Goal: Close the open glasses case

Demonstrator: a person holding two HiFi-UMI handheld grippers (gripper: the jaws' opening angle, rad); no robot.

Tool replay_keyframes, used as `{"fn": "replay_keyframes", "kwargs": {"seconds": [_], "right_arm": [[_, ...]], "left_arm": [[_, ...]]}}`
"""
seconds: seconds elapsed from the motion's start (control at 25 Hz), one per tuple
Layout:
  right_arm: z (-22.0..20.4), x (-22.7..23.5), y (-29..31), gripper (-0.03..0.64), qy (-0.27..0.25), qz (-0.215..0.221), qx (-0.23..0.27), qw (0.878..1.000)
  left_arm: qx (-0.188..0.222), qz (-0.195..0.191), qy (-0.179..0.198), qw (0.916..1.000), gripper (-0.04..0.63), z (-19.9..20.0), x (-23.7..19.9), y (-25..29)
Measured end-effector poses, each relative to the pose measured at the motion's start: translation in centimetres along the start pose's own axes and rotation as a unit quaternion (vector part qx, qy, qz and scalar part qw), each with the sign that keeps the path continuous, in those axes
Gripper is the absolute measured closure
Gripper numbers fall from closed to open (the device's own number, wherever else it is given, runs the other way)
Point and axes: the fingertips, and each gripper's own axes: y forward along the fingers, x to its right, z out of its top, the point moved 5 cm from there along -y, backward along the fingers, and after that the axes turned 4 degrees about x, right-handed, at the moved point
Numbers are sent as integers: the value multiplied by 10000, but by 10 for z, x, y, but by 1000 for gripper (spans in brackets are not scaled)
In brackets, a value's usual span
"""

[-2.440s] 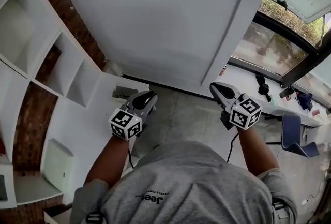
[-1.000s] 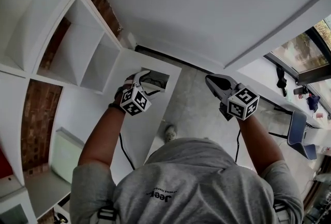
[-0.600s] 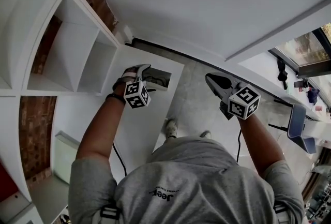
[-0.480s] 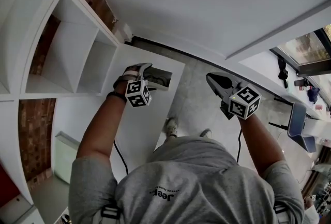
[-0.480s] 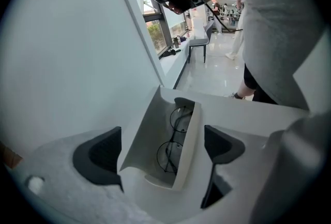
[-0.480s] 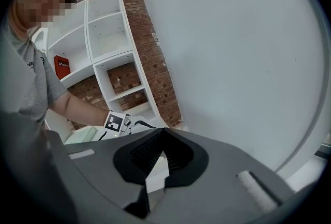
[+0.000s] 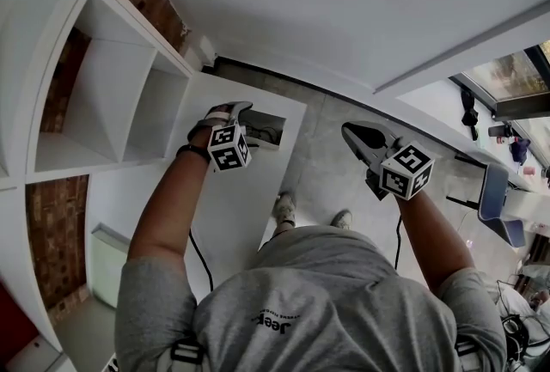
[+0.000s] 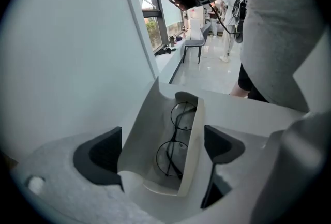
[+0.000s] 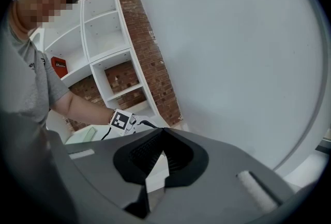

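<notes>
The white glasses case (image 8: 155, 166) lies open on a white table top (image 7: 245, 207), near its far end; in the head view the case (image 7: 265, 129) is a dark-lined slot. Round wire glasses (image 8: 175, 146) rest inside it, and the lid (image 8: 142, 124) stands up on the left. My left gripper (image 8: 161, 151) points down over the case, open wide, with one dark pad on each side of it. I cannot tell whether the pads touch it. My right gripper (image 7: 354, 135) hangs over the floor to the right, shut and empty, its pad tips meeting in the right gripper view (image 9: 159, 136).
White open shelving (image 7: 112, 95) against a brick wall stands left of the table. A white wall fills the far side. Grey floor (image 7: 331, 173) lies between the table and a long window ledge at right, where a chair (image 7: 494, 205) stands. My feet (image 7: 284, 209) are by the table edge.
My left gripper has come down and a little forward over the case at the table's far end. The right gripper has sunk slightly and stays over the floor.
</notes>
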Motion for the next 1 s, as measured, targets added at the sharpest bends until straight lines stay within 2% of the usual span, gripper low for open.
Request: {"fn": "replay_keyframes", "kwargs": {"seconds": [0.4, 1.0], "right_arm": [[-7, -1, -2, 606, 36, -56, -36, 10000], [-14, -13, -3, 606, 34, 48, -54, 10000]], "left_arm": [[-67, 196, 142, 9997, 95, -8, 3, 5], [-125, 646, 26, 9978, 233, -9, 21, -4]]}}
